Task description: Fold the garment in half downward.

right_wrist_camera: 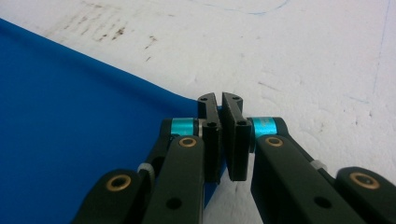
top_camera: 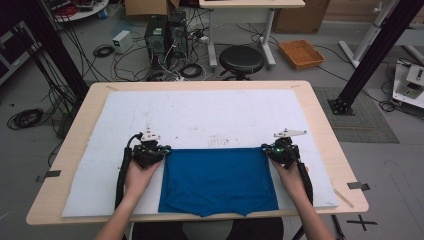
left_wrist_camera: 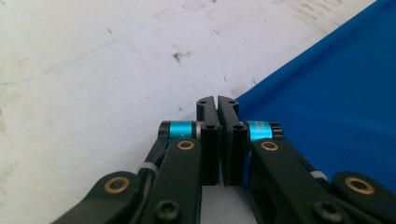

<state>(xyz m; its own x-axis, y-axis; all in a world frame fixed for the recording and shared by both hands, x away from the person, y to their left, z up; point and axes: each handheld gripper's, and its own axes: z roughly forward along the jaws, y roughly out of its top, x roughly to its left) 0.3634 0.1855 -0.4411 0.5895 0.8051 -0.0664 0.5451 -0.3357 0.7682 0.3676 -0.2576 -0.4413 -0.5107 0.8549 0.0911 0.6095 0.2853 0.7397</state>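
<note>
A blue cloth (top_camera: pixel 217 180) lies flat on the white mat (top_camera: pixel 200 115), near the table's front edge, its folded far edge running straight between my two grippers. My left gripper (top_camera: pixel 166 149) sits at the cloth's far left corner, jaws pressed together on that corner of the blue cloth (left_wrist_camera: pixel 336 93); the left gripper view has the left gripper (left_wrist_camera: pixel 217 100) low over the mat. My right gripper (top_camera: pixel 264 149) is at the far right corner, shut on the corner of the blue cloth (right_wrist_camera: pixel 70 116), and the right gripper (right_wrist_camera: pixel 219 96) points across the stained mat.
The mat covers most of the wooden table (top_camera: pixel 320 115), with bare mat beyond the cloth. On the floor behind stand a black stool (top_camera: pixel 241 59), an orange tray (top_camera: pixel 301 53), computer towers (top_camera: pixel 165 32) and loose cables. Black frame posts rise at both sides.
</note>
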